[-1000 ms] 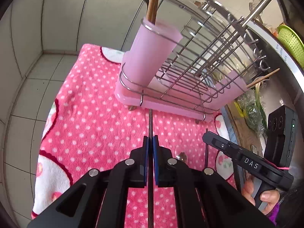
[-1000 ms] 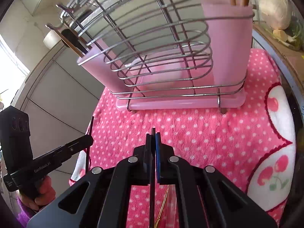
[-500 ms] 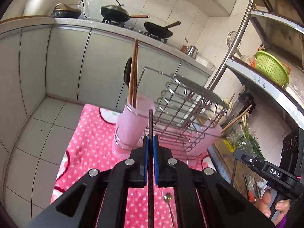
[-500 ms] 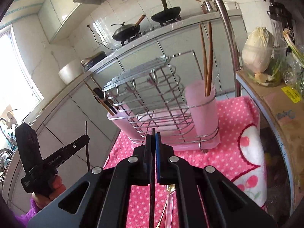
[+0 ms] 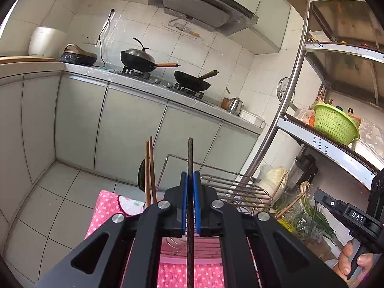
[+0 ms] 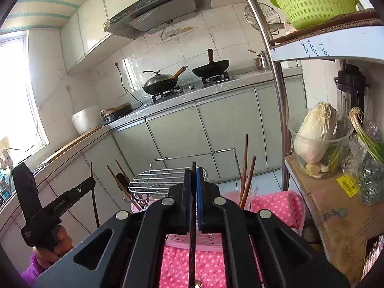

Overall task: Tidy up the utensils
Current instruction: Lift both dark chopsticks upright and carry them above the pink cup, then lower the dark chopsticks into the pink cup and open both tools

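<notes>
My left gripper [image 5: 189, 180] is shut on a dark chopstick [image 5: 190, 153] that points up past its blue pads. My right gripper [image 6: 194, 175] is shut on another dark chopstick [image 6: 192, 216]. Both are held high above the wire dish rack [image 5: 230, 189], which also shows in the right wrist view [image 6: 156, 177]. A pink cup [image 6: 247, 195] at one end of the rack holds two brown chopsticks [image 6: 244, 168]; these also show in the left wrist view [image 5: 149, 168]. The other end holds more utensils [image 6: 120, 177]. The left gripper also shows in the right wrist view [image 6: 92, 182], and the right gripper in the left wrist view [image 5: 316, 195].
The rack stands on a pink dotted cloth [image 6: 278, 206]. A metal shelf post [image 5: 285, 110] rises at the right, with a green basket [image 5: 333, 124], a cabbage [image 6: 316, 132] and a cardboard box [image 6: 336, 211]. Grey cabinets [image 5: 124, 129] and a stove with pans [image 5: 144, 60] lie behind.
Both grippers have risen and tilted up, each keeping its chopstick. The rack has dropped from the centre of both views to the bottom.
</notes>
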Demonstrator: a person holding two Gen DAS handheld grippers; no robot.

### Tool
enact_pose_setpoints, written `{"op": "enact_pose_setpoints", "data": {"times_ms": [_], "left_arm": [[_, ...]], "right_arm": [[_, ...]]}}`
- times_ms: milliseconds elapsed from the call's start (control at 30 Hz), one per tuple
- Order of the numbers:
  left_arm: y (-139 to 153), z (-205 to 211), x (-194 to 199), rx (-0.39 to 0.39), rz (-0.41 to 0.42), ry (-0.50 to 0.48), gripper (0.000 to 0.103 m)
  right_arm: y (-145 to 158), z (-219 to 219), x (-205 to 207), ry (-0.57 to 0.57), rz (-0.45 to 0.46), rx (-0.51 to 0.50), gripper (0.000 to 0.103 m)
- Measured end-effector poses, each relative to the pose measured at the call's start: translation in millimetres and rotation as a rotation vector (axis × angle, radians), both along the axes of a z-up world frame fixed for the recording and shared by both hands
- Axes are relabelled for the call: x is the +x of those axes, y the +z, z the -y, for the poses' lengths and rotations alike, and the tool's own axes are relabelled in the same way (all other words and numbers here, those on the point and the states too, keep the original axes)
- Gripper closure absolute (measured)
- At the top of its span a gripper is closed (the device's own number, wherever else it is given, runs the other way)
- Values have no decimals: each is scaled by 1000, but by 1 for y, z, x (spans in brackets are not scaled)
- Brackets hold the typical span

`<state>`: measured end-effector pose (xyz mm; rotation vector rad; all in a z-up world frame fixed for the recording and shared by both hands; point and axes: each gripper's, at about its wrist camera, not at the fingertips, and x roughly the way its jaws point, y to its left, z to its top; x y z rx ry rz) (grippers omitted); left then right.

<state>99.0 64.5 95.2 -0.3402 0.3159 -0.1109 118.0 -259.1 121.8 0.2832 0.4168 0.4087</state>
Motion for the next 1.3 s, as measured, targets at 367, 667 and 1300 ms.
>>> {"op": "enact_pose_setpoints", "data": {"times_ms": [367, 667, 1300], "left_arm": [[15, -3, 3, -5, 47, 17, 99], [16, -2, -2, -4, 61, 19, 99], [1, -7, 42, 8, 135, 95, 99]], "right_arm": [[15, -7, 8, -6, 51, -12, 99], [13, -14, 4, 0, 62, -15, 99], [15, -6, 38, -92, 242, -47, 99]]}}
